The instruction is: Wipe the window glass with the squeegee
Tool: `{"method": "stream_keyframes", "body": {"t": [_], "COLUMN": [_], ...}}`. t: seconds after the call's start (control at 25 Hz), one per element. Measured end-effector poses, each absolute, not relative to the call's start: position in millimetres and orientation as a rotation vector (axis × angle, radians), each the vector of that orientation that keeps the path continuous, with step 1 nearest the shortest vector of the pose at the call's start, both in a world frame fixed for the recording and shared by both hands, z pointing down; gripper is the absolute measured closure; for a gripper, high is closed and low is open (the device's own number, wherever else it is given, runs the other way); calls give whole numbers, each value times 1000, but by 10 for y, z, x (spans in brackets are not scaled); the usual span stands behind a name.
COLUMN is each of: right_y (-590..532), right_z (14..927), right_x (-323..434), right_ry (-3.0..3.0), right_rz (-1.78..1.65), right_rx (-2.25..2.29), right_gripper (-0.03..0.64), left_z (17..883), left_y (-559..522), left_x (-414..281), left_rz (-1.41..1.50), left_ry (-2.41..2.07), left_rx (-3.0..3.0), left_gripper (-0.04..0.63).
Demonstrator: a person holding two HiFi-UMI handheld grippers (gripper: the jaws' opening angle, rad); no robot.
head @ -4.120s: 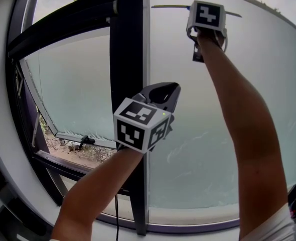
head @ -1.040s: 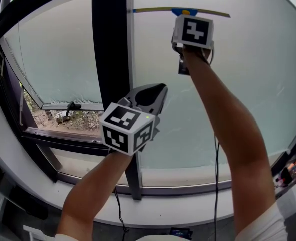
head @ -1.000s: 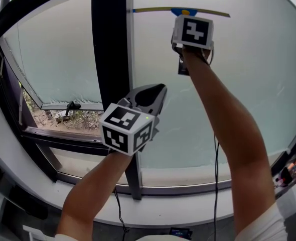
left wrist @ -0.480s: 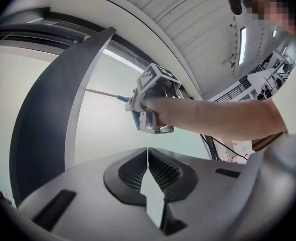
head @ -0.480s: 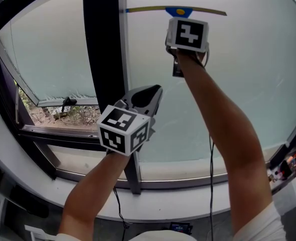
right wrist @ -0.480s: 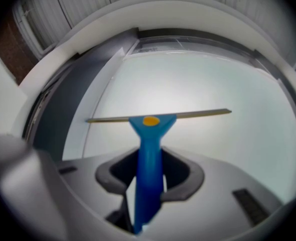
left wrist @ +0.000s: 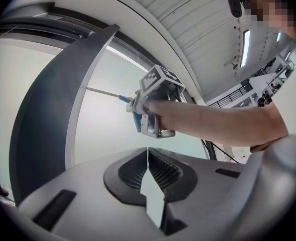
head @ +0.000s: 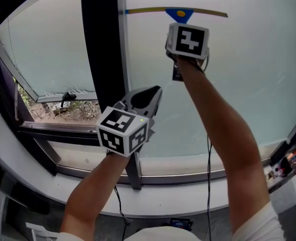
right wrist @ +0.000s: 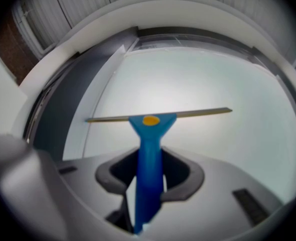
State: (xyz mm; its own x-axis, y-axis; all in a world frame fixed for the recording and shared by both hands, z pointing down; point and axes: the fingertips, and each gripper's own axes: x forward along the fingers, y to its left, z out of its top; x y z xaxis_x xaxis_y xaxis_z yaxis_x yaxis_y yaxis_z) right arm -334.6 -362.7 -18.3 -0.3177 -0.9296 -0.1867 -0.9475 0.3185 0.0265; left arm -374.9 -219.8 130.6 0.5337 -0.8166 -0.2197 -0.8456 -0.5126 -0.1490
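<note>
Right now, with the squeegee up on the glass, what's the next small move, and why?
Probably draw the right gripper straight down a little: it is shut on the squeegee handle, the blade sits level high up the window glass, and most of the pane lies below.

Squeegee (right wrist: 150, 139): blue handle with a yellow dot at its flared head, clamped between the jaws of the right gripper (right wrist: 149, 178) and projecting straight ahead of them. Its long, thin blade (right wrist: 200, 113) lies level across the pale window glass (right wrist: 208, 69), just beyond the jaw tips.
</note>
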Motion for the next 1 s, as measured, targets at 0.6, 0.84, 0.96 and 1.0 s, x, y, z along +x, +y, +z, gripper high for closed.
{"method": "stream_keyframes", "body": {"t": [0.6, 0.84, 0.96, 1.0], "right_y": [-3646, -3703, -3732, -3738], "right_z": [142, 357, 467, 495], "right_x": [-3315, -3314, -3300, -3297], "right_ry": [2422, 2444, 2453, 2455], "right_rz": [230, 215, 200, 197], "right_rx": [-1734, -1751, -1756, -1756], "right_gripper": [471, 472, 472, 472], "left_z": [1590, 1778, 1852, 1870], "left_y": [-2174, -2189, -2193, -2191], "left_x": [-3737, -3753, -3758, -3758], "left_rz": [180, 183, 184, 186], "left_ry": [1408, 1425, 1433, 1435], "left_rx": [-2569, -2597, -2607, -2611], "left_gripper": [566, 566, 566, 567]}}
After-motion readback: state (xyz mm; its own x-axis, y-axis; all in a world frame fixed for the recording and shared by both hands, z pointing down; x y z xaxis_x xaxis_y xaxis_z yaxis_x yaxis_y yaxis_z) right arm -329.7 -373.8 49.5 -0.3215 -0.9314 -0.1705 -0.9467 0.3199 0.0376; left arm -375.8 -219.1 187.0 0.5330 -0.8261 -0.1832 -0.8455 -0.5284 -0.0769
